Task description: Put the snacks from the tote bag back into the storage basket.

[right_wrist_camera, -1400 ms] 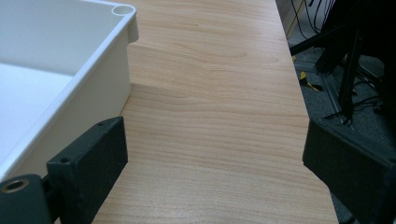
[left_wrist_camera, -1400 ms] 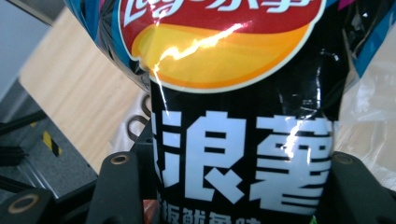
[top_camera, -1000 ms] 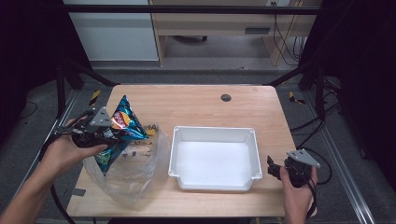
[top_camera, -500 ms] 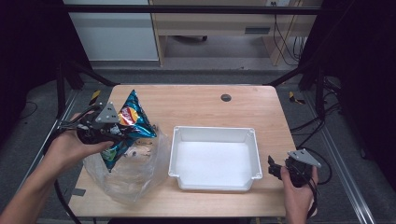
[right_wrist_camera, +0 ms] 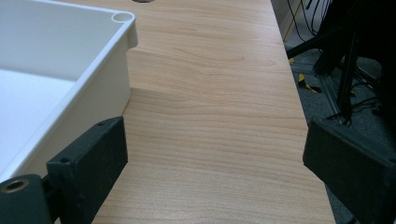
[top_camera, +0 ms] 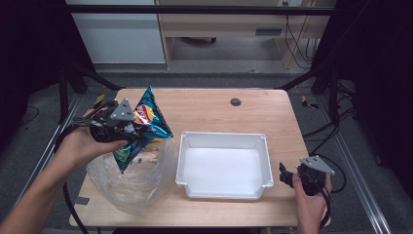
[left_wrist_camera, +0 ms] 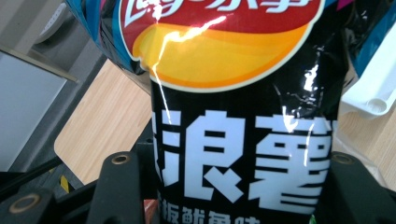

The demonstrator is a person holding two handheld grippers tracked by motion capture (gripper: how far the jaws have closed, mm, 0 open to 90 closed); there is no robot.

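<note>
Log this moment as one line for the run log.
left claw: shut on chip bag, above plastic bag | right claw: open, beside tray

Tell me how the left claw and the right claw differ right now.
The left claw is shut on the chip bag; the right claw is open with nothing in it. The left is raised above the clear plastic bag; the right sits low beside the white tray. Both carry a grey plate.
</note>
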